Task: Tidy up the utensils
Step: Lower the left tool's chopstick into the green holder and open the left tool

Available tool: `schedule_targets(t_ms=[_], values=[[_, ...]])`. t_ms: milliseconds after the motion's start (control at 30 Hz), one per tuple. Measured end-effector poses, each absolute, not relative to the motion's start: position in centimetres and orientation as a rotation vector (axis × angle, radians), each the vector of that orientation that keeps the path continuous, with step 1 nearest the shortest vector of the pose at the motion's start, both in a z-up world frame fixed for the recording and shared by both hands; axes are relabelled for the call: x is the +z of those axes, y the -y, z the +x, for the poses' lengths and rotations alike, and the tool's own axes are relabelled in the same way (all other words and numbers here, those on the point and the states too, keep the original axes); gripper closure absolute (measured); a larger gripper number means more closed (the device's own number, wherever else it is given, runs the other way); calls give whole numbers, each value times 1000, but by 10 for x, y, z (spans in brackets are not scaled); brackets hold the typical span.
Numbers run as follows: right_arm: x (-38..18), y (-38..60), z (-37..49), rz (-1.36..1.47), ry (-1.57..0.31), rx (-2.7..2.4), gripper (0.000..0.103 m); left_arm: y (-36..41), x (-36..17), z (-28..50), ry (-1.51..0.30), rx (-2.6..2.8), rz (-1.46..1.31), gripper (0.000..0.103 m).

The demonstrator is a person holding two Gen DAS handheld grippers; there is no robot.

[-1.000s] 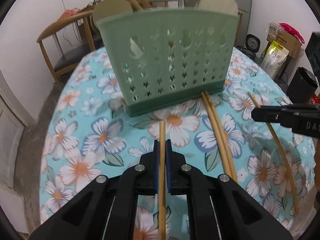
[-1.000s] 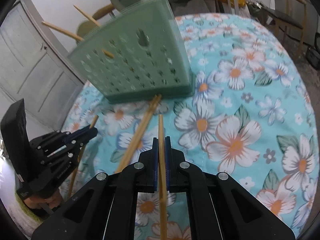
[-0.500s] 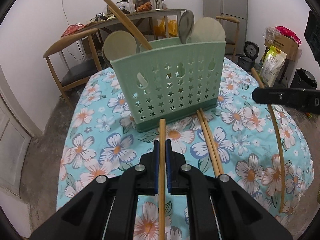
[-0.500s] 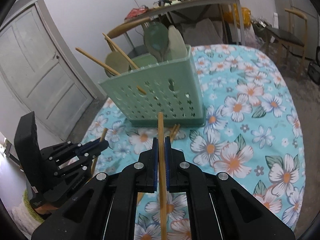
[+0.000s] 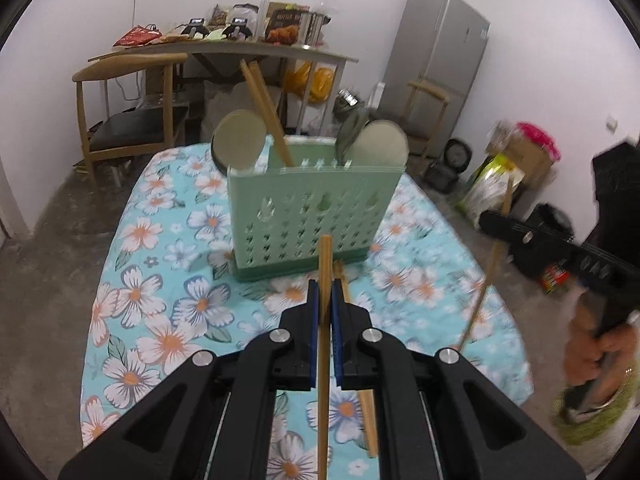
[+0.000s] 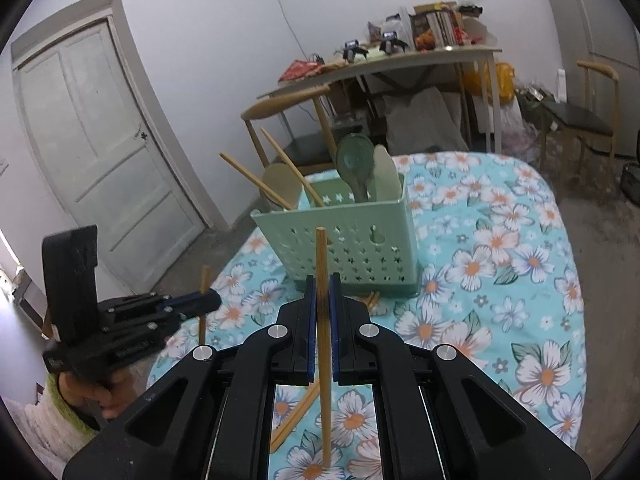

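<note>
Both tools have risen off the table: left tool (image 5: 325, 300) and right tool (image 6: 322, 292) each clamp one chopstick. Spoons and chopsticks already stand in the green holder (image 5: 312, 216) mid-table; a chopstick pair (image 5: 362, 380) remains lying before it.

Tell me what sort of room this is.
Most likely a home dining or kitchen area: a grey fridge stands in the corner, wooden chairs sit around a table with a floral cloth, and a cluttered side table lines the wall.
</note>
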State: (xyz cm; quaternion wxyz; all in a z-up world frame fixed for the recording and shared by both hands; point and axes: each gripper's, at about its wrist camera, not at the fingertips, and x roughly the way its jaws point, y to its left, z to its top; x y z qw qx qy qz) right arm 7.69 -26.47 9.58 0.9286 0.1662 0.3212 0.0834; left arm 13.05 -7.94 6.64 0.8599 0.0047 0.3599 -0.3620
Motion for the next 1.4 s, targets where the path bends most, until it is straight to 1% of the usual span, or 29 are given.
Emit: schedule_targets(t_ms=[100,267,500,600,667,767,1000,1333,1400], values=[[98,267,73,342,-637,178,99,70,92,128,-702,-772,-29,98],[99,271,69,354,-619,186,99,56,151,128,-551,-775,-110,98],[94,281,69,388,-609,196,99,65,224,144,-363,-765,-134,98],[91,284,70,401,-611,201,99,76,243,154,-295,-742,-120,98],[88,286,71,408,-613,204,99,84,249,165,-281,-729,-114,98],[85,290,73,418,-616,208,99,100,245,185,-275,-698,-104,98],[79,296,80,434,-634,221,99,129,204,231,-339,-630,-109,98],[78,298,86,435,-649,230,99,147,151,263,-447,-650,-155,97],[78,298,85,432,-652,229,99,144,148,263,-466,-662,-169,95]])
